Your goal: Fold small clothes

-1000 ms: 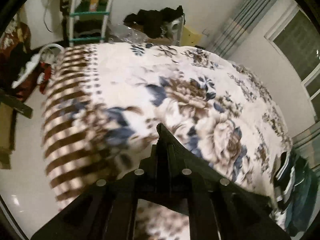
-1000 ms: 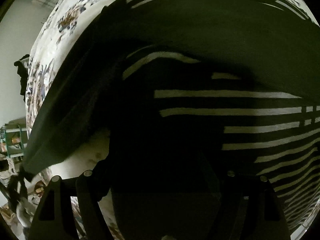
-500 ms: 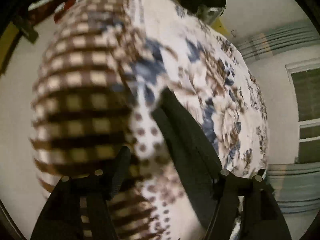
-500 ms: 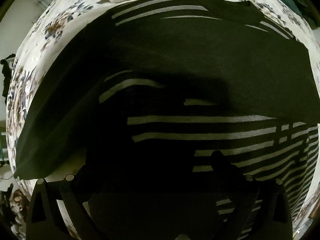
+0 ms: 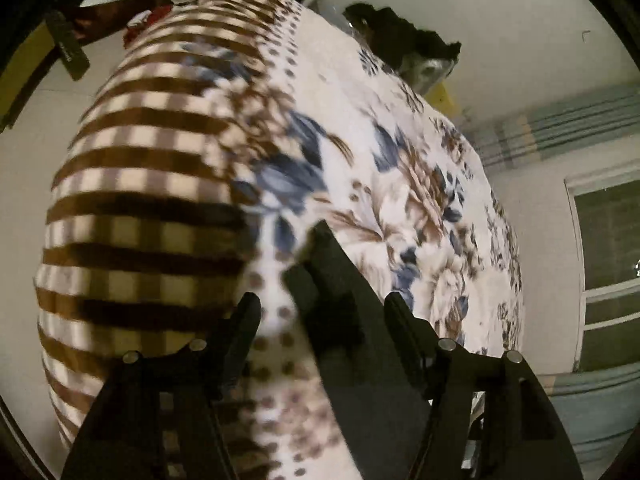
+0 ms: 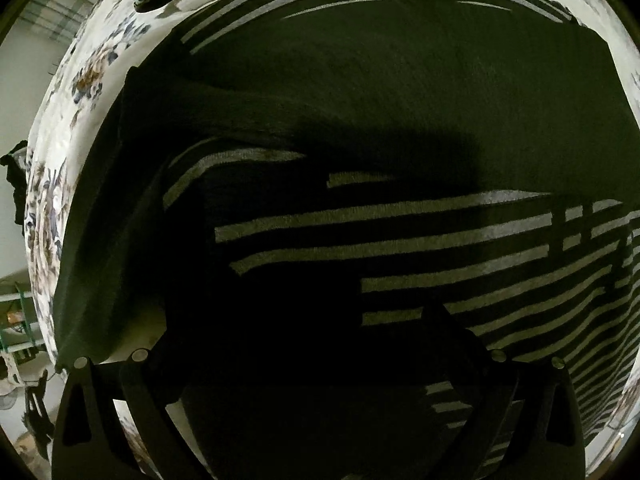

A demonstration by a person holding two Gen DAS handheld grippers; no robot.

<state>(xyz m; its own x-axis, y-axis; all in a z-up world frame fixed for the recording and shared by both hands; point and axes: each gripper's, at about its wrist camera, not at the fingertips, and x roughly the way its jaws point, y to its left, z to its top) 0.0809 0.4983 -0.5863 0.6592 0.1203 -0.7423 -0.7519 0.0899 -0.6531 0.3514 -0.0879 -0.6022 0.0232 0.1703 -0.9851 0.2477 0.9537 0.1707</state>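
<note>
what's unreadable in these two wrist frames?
- Right wrist: right gripper fingertips lost in shadow against the dark striped garment; grip state unclear.
- Right wrist: garment's far edge is cut off by the frame.
- Left wrist: checked and floral blanket motion-blurred, fine pattern gone.
- Left wrist: dark strip between the open left gripper fingers; its lower end is cut off, identity unclear.

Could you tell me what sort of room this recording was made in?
Most likely a bedroom: a bed under a floral blanket, a curtained window, and a dark striped garment spread on it.
</note>
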